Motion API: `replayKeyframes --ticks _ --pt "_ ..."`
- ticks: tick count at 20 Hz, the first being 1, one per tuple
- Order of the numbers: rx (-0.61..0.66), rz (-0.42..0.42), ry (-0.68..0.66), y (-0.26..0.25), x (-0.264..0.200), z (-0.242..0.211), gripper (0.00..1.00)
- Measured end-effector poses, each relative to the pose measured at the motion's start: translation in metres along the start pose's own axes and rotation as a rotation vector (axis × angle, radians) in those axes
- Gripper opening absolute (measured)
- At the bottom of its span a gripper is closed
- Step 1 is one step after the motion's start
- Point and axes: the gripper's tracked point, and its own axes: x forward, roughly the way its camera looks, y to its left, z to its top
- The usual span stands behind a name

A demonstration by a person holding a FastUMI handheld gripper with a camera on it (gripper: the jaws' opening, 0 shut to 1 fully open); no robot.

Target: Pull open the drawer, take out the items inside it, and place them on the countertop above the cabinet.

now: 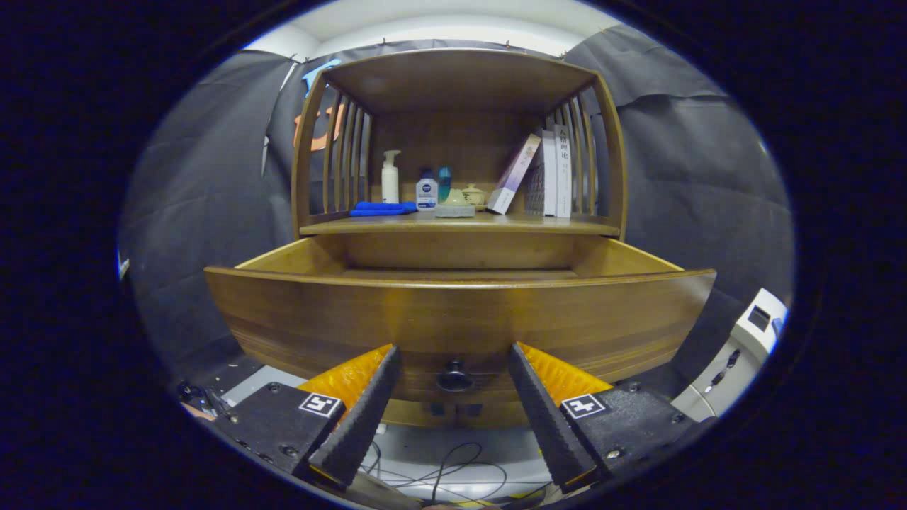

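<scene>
The drawer point(460, 312) stands pulled out toward us, its knob point(454, 376) between the tongs point(453, 361), which are apart and touch nothing. Its inside is hidden; the table point(460, 225) above already carries bottles and books.

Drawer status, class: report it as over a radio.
Hand-held gripper open, fingers either side of knob. Drawer pulled out, contents hidden. Nothing blocking.

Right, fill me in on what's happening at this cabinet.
A person's handheld tongs are open, their fingers on either side of the knob on the wooden drawer, not pressing it. The drawer is pulled out. Its inside is hidden from this angle. Bottles, a blue cloth and books sit on the countertop above.
</scene>
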Motion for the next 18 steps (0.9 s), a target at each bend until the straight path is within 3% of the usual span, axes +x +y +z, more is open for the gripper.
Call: replayKeyframes --ticks 18 --pt "0.068 0.019 0.009 0.007 0.056 0.028 0.98"
